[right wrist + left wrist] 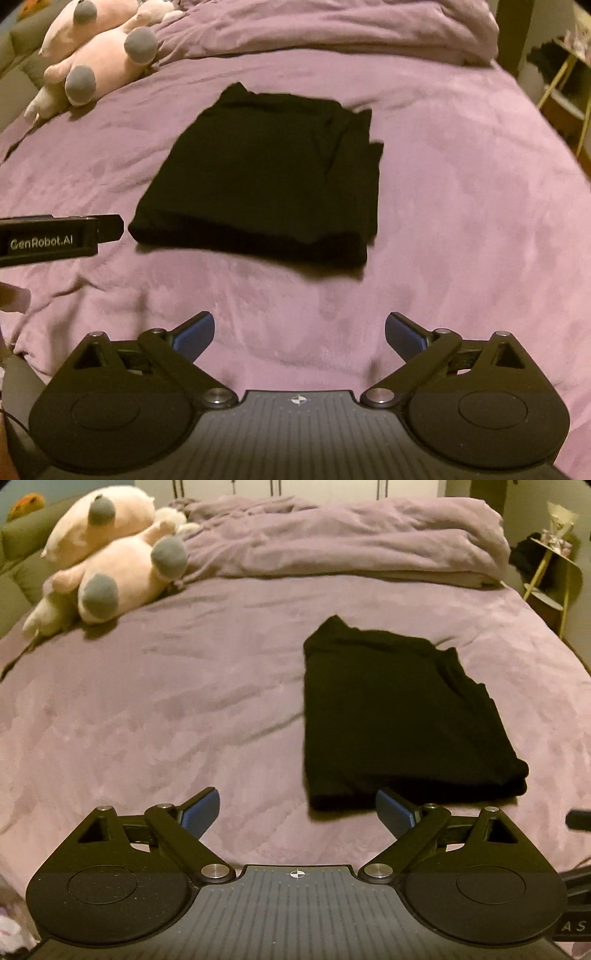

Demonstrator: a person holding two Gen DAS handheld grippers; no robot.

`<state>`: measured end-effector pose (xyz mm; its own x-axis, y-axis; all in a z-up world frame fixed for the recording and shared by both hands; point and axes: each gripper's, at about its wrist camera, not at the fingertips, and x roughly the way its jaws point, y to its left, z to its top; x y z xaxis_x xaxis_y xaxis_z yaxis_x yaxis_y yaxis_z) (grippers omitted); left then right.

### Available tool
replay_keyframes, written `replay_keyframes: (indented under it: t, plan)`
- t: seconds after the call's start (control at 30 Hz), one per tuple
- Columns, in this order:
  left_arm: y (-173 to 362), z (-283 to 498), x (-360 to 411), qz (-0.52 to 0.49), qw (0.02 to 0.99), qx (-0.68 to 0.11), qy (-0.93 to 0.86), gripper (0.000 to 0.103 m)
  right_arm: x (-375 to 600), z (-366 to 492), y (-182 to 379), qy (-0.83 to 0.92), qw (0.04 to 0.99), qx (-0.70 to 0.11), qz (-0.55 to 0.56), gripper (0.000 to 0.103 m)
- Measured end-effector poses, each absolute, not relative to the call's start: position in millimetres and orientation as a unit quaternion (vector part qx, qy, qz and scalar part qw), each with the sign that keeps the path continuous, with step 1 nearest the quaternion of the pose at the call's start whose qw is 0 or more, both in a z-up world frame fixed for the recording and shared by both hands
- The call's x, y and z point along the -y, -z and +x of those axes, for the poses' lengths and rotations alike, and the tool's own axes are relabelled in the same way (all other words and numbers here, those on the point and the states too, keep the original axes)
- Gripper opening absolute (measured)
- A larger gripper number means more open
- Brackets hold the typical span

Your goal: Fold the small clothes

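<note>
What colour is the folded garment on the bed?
Plain black, no pattern visible; the folded garment shows best in the right wrist view.

Matt black cloth garment (pixel 266 177) on soft, velvety mauve bedspread (pixel 461 184).

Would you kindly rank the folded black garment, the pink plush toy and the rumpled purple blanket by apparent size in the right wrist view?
1. Folded black garment.
2. Rumpled purple blanket, partly cropped and farther away, so its true rank is unsure.
3. Pink plush toy, also cropped and distant.
</note>
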<state>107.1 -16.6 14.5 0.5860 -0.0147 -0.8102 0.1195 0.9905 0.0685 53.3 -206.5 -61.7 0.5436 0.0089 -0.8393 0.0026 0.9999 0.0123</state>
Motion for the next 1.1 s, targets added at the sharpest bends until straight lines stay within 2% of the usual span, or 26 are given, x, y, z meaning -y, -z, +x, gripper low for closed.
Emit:
replay_keyframes:
  t: [0.17, 0.47, 1.1]
  plan:
    - [-13, 110, 21, 0.084, 0.886, -0.456, 0.033, 0.096, 198, 57, 53, 0.005, 0.885, -0.466, -0.008, 0.099]
    - [-8, 109, 21, 0.078, 0.877, -0.474, 0.035, 0.096, 210, 60, 50, 0.044, 0.882, -0.469, 0.028, 0.099]
    - [-7, 109, 22, 0.071, 0.873, -0.480, 0.042, 0.096, 207, 61, 47, 0.056, 0.883, -0.465, 0.021, 0.099]
